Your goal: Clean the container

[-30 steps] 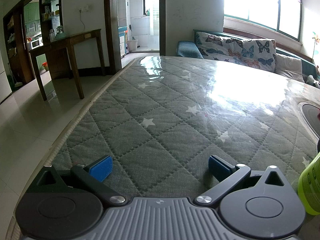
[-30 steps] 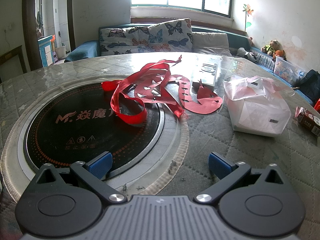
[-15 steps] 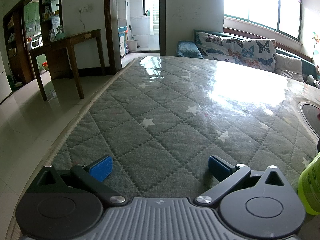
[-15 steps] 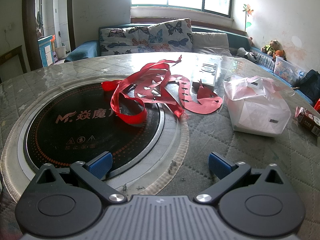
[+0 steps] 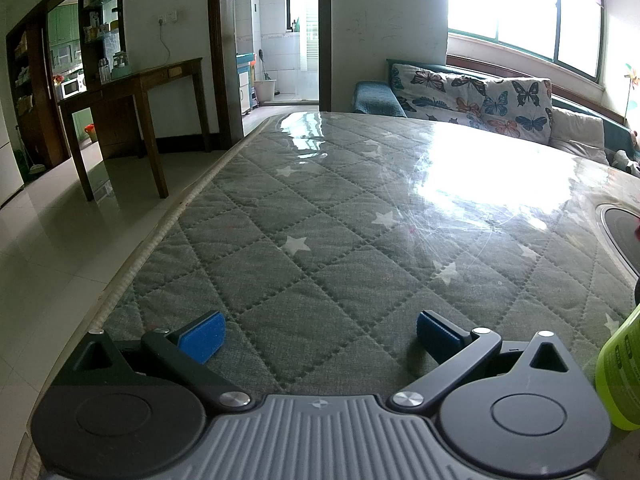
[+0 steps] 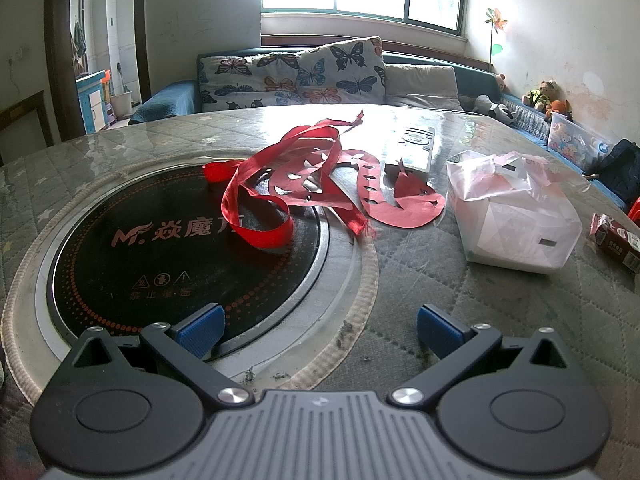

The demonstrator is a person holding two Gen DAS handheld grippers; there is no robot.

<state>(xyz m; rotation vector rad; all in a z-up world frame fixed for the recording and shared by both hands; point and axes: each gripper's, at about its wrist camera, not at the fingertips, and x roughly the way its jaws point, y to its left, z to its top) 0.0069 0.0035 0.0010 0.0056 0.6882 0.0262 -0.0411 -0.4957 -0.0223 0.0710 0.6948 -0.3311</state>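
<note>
Both tongs are sitting wide open, holding nothing: left tongs (image 5: pixel 318 334), right tongs (image 6: pixel 320 330). A green bottle (image 5: pixel 620 376) is standing just right of the left tongs on the surface (image 5: pixel 320 248).

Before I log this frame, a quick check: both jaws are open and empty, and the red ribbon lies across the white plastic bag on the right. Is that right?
Not quite. The right wrist view shows the red ribbon lying across the round black cooktop set into the table, apart from the white plastic bag. The rest holds: the left gripper and right gripper have open, empty jaws.
</note>
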